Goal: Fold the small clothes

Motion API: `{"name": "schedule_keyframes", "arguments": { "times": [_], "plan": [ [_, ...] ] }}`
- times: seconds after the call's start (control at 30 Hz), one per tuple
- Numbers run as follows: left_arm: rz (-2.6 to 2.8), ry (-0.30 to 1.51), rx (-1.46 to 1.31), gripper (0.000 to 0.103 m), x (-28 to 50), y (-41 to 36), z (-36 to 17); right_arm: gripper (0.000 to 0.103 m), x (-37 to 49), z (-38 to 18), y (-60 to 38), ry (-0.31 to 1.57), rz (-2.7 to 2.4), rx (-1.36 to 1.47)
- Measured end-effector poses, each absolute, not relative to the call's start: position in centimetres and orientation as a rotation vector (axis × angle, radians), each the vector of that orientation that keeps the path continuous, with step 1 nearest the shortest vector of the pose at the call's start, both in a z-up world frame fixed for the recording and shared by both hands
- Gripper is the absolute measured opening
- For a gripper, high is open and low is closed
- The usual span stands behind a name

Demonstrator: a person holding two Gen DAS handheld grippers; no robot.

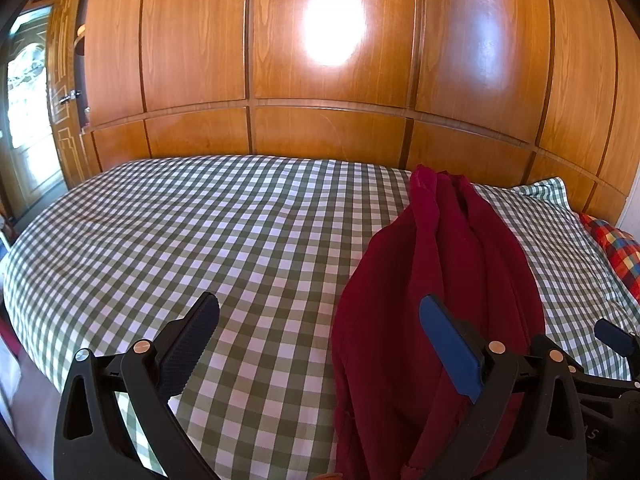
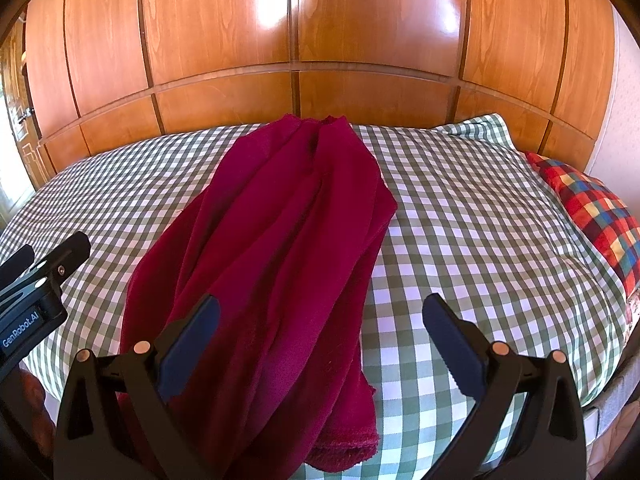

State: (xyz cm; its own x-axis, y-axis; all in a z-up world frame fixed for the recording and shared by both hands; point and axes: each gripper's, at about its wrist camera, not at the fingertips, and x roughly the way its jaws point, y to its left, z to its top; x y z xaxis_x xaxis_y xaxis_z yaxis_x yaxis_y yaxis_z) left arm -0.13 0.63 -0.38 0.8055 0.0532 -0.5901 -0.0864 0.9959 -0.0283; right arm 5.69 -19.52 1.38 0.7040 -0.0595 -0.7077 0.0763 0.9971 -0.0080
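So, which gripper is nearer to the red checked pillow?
Right. The right gripper is over the red garment, nearer the pillow; the left gripper is farther left.

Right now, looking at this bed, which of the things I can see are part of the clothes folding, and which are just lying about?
Part of the job:
- dark red garment, lying bunched lengthwise on the bed
- left gripper, open
- right gripper, open
- checked bedsheet, the folding surface

Just lying about:
- multicoloured plaid pillow at the bed's right end
- wooden wardrobe panels behind
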Motion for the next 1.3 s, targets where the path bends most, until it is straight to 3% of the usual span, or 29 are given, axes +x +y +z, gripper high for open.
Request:
{"name": "schedule_keyframes", "arguments": {
  "times": [0.43, 0.7, 0.73, 0.8, 0.87, 1.03, 1.13, 1.17, 1.2, 1.23, 1.27, 1.3],
  "plan": [
    [0.081, 0.642, -0.058, 0.099, -0.1, 0.9, -0.7, 0.101, 5.4, 1.6, -19.7, 0.782, -0.060, 0.028],
    [0.028, 0.760, -0.134, 0.099, 0.5, 2.7, -3.0, 0.100, 3.9, 2.2, -21.0, 0.785, 0.172, 0.121],
    [0.018, 0.771, -0.149, 0.099, 0.5, 3.1, -3.3, 0.099, 3.4, 2.1, -21.1, 0.801, 0.231, 0.141],
    [-0.014, 0.792, -0.162, 0.095, 0.3, 3.7, -3.9, 0.086, 2.8, 1.9, -21.2, 0.831, 0.318, 0.164],
    [-0.080, 0.817, -0.181, 0.083, 0.0, 4.0, -4.5, 0.083, 2.2, 1.8, -20.6, 0.861, 0.400, 0.169],
    [-0.219, 0.829, -0.205, 0.083, -1.2, 3.6, -5.1, 0.083, 2.4, 1.6, -18.4, 0.903, 0.517, 0.152],
    [-0.210, 0.834, -0.165, 0.081, -1.3, 2.8, -5.6, 0.072, 2.7, 1.6, -17.0, 0.926, 0.511, 0.113],
    [-0.207, 0.843, -0.164, 0.080, -1.2, 2.8, -5.8, 0.057, 2.9, 1.4, -16.7, 0.936, 0.514, 0.107],
    [-0.203, 0.858, -0.165, 0.078, -1.0, 2.7, -6.2, 0.036, 3.2, 1.1, -16.4, 0.941, 0.512, 0.098],
    [-0.203, 0.868, -0.162, 0.074, -0.9, 2.5, -6.5, 0.026, 3.3, 0.8, -16.2, 0.946, 0.503, 0.085],
    [-0.215, 0.887, -0.153, 0.071, -0.8, 2.2, -7.0, 0.007, 3.5, 0.5, -16.1, 0.953, 0.479, 0.064],
    [-0.226, 0.897, -0.146, 0.070, -0.7, 2.0, -7.2, 0.003, 3.6, 0.0, -16.1, 0.954, 0.462, 0.055]
  ]
}}
